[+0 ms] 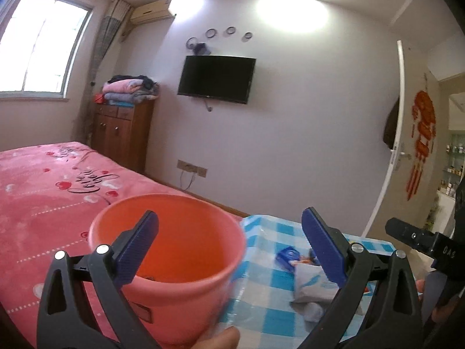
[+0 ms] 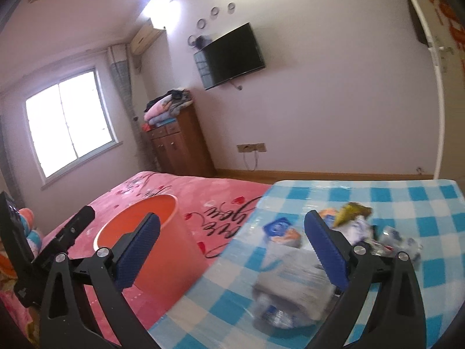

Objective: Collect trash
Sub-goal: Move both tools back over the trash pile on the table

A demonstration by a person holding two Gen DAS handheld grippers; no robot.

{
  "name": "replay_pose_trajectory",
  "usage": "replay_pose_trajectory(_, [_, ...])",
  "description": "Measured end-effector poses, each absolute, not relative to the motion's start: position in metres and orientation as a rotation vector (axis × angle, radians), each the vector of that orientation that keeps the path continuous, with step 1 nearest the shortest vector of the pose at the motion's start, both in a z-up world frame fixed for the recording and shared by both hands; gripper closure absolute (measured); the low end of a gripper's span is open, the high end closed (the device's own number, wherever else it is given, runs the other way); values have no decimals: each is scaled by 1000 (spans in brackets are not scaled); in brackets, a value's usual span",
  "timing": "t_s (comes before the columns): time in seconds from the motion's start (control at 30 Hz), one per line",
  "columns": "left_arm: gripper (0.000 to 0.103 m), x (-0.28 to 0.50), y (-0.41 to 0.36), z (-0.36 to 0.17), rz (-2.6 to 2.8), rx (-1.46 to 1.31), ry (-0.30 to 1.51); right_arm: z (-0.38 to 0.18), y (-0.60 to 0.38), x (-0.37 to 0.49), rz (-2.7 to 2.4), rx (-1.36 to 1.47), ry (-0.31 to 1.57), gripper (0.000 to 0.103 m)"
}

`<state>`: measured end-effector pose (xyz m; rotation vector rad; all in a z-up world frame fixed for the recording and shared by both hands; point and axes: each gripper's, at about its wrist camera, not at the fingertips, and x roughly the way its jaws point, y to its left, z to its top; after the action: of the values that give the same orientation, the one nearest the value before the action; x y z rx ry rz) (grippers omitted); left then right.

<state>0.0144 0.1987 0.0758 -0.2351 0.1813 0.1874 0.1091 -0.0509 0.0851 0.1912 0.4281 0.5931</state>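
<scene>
An orange-pink plastic bucket (image 1: 174, 261) stands beside the blue-checked table (image 1: 270, 314), over the pink bed. My left gripper (image 1: 229, 247) is open and empty, its fingers straddling the bucket's near rim and the table's left edge. Trash lies on the table: a blue wrapper (image 1: 286, 257) and a grey-white packet (image 1: 312, 285). In the right wrist view my right gripper (image 2: 232, 250) is open and empty above the table (image 2: 407, 203), over a grey-white packet (image 2: 293, 279), a crushed clear bottle (image 2: 276, 314), a blue wrapper (image 2: 279, 228), a yellow-brown wrapper (image 2: 348, 212) and crumpled plastic (image 2: 398, 241). The bucket (image 2: 162, 238) stands at its left.
The pink bed (image 1: 43, 203) fills the left. A wooden cabinet (image 1: 122, 136) with folded blankets stands by the far wall under a mounted TV (image 1: 216, 78). An open white door (image 1: 398, 133) is at the right. The other gripper's black body (image 1: 418, 241) shows at the right edge.
</scene>
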Motion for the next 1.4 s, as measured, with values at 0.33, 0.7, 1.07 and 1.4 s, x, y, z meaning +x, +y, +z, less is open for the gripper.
replay_pose_trajectory(0.33, [4,7,142,73,96,-171,195,69,-116,76,498,221,285,5])
replay_pose_trajectory(0.7, [4,10,84,57,29,-129,254,36,-174,83,400,269,307,5])
replay_pose_trajectory(1.07, [4,57,62,10,-7,-217,536,1,-210,106,383,317,393,5])
replay_pose_trajectory(1.4, [4,105,55,-14,-30,-433,692,-30,-235,126,365,351,494,5])
